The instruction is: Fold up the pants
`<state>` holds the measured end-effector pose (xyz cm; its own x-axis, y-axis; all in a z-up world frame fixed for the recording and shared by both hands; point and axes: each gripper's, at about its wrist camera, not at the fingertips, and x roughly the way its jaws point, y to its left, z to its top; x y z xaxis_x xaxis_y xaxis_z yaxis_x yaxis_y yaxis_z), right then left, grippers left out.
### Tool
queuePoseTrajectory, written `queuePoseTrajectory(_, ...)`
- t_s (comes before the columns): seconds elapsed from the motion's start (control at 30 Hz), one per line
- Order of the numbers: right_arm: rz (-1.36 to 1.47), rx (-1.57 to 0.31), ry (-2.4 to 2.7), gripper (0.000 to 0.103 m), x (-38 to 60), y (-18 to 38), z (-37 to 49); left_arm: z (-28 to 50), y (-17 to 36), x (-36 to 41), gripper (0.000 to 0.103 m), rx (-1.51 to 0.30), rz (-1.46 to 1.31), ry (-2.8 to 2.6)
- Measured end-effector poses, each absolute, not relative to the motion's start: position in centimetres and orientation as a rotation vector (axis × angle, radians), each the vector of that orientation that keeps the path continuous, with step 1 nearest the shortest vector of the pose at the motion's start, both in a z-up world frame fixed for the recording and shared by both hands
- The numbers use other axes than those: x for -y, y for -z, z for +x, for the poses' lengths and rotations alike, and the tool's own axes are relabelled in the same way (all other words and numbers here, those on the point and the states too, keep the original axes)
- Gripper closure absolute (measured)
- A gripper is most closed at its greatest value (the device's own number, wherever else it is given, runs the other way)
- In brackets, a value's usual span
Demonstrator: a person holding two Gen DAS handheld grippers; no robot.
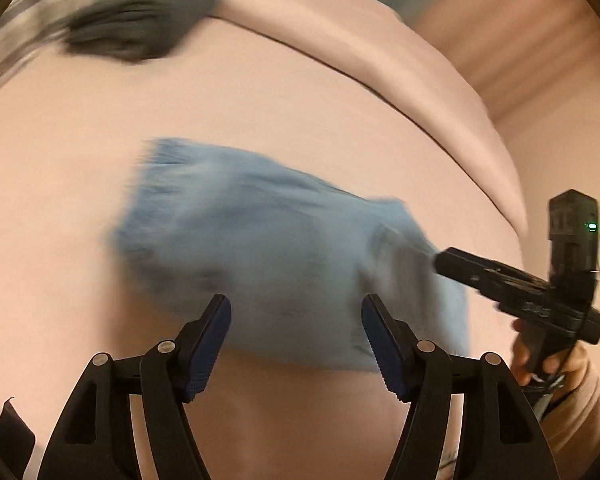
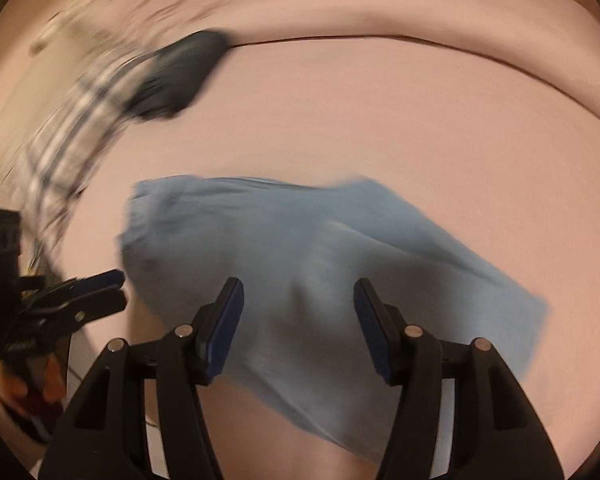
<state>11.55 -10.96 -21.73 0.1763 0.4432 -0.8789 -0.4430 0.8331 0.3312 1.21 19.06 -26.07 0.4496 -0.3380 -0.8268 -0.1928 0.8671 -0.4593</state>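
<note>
Dark bundle (image 1: 140, 20) plus plaid cloth (image 2: 72, 128) at bed's (image 1: 260, 112) far-left edge. Left gripper (image 1: 296, 344) jaws apart, empty. Blue pants (image 1: 268, 256) folded, mid-bed, blurred. Right gripper (image 2: 298, 328) jaws apart, empty, above pants.

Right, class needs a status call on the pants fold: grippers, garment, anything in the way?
Left gripper open, right gripper open, nothing held. Light blue pants bunched on pink bed sheet. Dark garment far off, not in the way.
</note>
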Motion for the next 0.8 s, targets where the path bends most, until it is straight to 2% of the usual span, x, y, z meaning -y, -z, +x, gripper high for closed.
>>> queuePoseTrajectory(0.1, -0.042, -1.258, -0.792, 0.039, 5.7, 21.8, 12.5, -0.4, 27.3, -23.2, 0.025, -1.109, -0.629, -0.024)
queuePoseTrajectory(0.2, -0.12, -1.25, -0.905, 0.038, 0.4, 21.9, 13.4, -1.6, 27.9, -25.4, 0.025, -1.08, -0.733, -0.067)
queuePoseTrajectory(0.53, -0.371, -1.37, -1.207, 0.037, -12.1, 25.4, 18.7, -0.6, 32.6, -26.5, 0.025, -1.023, -0.978, -0.085)
queuePoseTrajectory(0.73, -0.447, -1.48, -1.28, 0.035, -14.6, 28.4, 19.6, 0.8, 33.6, -26.5, 0.025, -0.985, -1.007, -0.057)
queuePoseTrajectory(0.77, -0.448, -1.501, -1.289, 0.036, -14.7, 28.8, 19.7, 1.3, 33.8, -26.6, 0.027, -0.986, -1.004, -0.058)
queuePoseTrajectory(0.8, -0.448, -1.518, -1.297, 0.035, -15.0, 29.3, 19.6, 1.4, 33.9, -26.6, 0.034, -0.991, -1.002, -0.062)
